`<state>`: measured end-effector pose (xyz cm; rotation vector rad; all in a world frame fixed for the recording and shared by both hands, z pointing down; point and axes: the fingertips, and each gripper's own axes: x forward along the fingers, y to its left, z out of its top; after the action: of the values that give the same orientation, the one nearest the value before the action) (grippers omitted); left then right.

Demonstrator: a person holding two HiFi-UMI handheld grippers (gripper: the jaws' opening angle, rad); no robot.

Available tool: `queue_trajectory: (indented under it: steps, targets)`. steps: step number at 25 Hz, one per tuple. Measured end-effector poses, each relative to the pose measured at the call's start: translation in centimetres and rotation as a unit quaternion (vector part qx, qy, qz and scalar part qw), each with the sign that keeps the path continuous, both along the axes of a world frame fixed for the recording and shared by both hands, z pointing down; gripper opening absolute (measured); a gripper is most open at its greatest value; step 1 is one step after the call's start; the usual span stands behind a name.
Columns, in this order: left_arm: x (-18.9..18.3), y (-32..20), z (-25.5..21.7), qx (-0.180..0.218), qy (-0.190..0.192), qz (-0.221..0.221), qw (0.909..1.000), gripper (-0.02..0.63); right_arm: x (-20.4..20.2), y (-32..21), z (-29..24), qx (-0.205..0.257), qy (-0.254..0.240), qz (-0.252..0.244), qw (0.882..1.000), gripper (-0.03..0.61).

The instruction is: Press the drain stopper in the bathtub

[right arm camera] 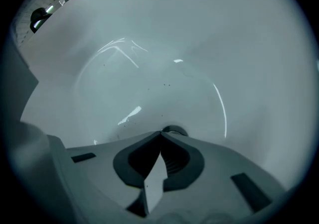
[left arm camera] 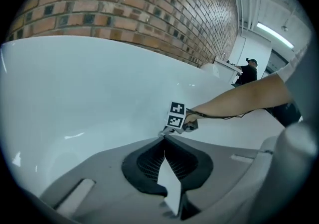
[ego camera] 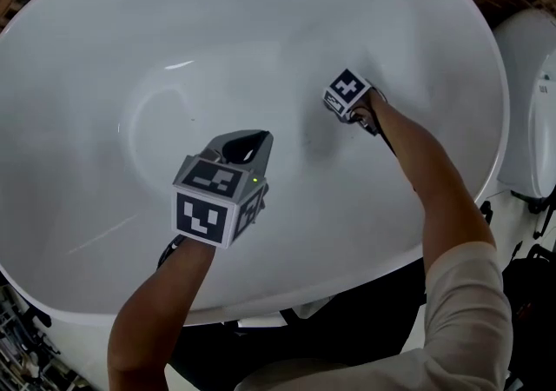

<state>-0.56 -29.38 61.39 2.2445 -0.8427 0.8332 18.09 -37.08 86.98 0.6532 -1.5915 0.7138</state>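
Note:
The white bathtub (ego camera: pixel 104 50) fills the head view. The round dark drain stopper (right arm camera: pixel 173 130) lies on the tub floor in the right gripper view. My right gripper (right arm camera: pixel 161 133) is shut and empty, and its tips sit right at the stopper's near edge. From the head view only its marker cube (ego camera: pixel 347 92) and the hand behind it show, low in the tub, and the stopper is hidden. My left gripper (ego camera: pixel 261 135) hangs over the tub's middle, shut with nothing held. The left gripper view looks past its closed tips (left arm camera: pixel 164 138) toward the right gripper (left arm camera: pixel 164 131).
A brick wall (left arm camera: pixel 124 4) runs behind the tub. A white toilet (ego camera: pixel 532 94) stands just right of the tub's rim. Dark gear (ego camera: pixel 530 294) lies on the floor at the lower right. A person (left arm camera: pixel 247 71) stands far off in the room.

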Motion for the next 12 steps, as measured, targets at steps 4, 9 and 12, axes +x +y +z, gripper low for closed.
queue_trajectory:
  steps: [4, 9, 12]
  targets:
    - [2.9, -1.7, 1.8, -0.046, 0.010, 0.010, 0.9988, 0.005, 0.5, 0.3, 1.2, -0.009, -0.011, 0.008, 1.000, 0.015]
    - [5.8, -1.3, 4.5, -0.098, 0.025, 0.020, 0.9946, 0.005, 0.8, 0.1, 2.3, -0.018, -0.025, 0.034, 0.999, 0.014]
    - [6.9, -0.8, 5.6, -0.112, 0.026, 0.033, 0.9928, 0.005, 1.2, 0.4, 3.2, -0.032, -0.026, 0.036, 0.998, 0.014]
